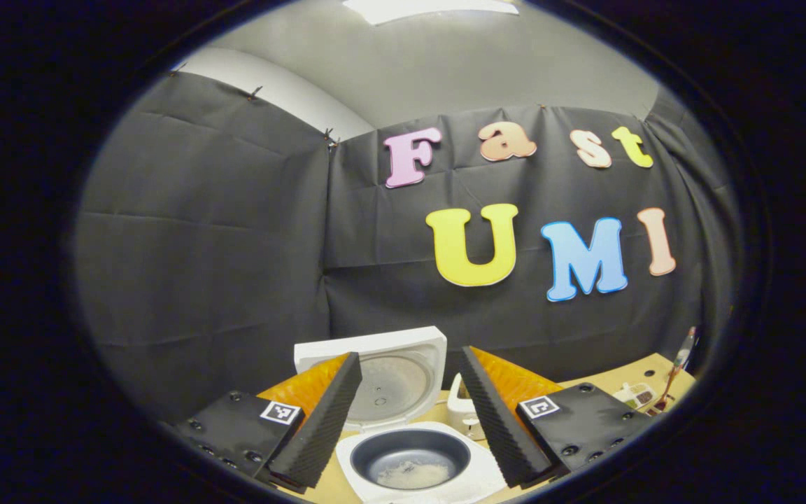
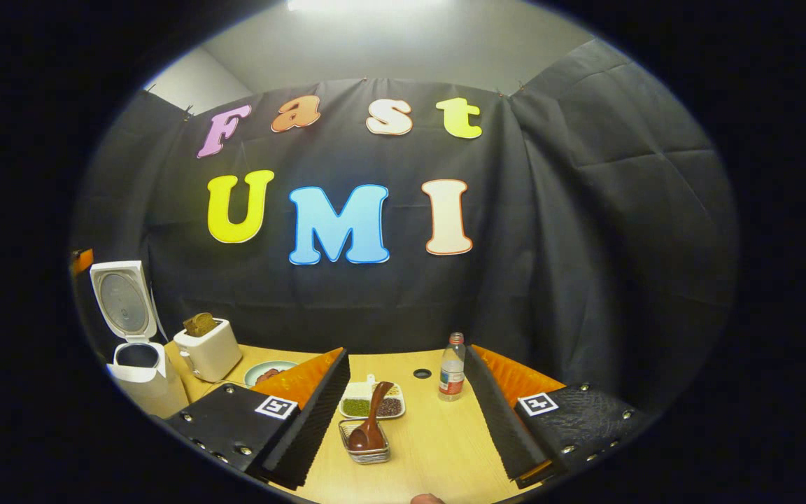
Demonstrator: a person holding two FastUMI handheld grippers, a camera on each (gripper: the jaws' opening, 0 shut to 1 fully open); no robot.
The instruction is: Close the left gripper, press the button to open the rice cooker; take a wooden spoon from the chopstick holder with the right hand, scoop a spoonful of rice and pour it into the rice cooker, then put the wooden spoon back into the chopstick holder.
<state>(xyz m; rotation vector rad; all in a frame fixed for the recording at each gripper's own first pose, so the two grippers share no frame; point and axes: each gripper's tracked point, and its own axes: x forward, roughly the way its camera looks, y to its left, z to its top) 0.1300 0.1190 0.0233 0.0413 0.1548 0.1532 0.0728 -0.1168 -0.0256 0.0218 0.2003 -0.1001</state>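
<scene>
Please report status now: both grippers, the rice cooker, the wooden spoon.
Left gripper open above rice cooker, lid up, some rice inside. Right gripper open, empty. Wooden spoon resting in holder. Nothing blocking.

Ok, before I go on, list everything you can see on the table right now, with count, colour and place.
Rice cooker: one, white, lid open, rice in the dark inner pot; far left in the right gripper view.
Toaster: one, white, brown slice in its slot, beside the cooker.
Plate: one, pale green, right of the toaster.
Divided dish: one, white, green and dark beans.
Wooden spoon: one, brown, standing in the holder.
Chopstick holder: one, clear, near edge.
Water bottle: one, clear, upright.
Left hand-held gripper: open.
Right hand-held gripper: open.
</scene>
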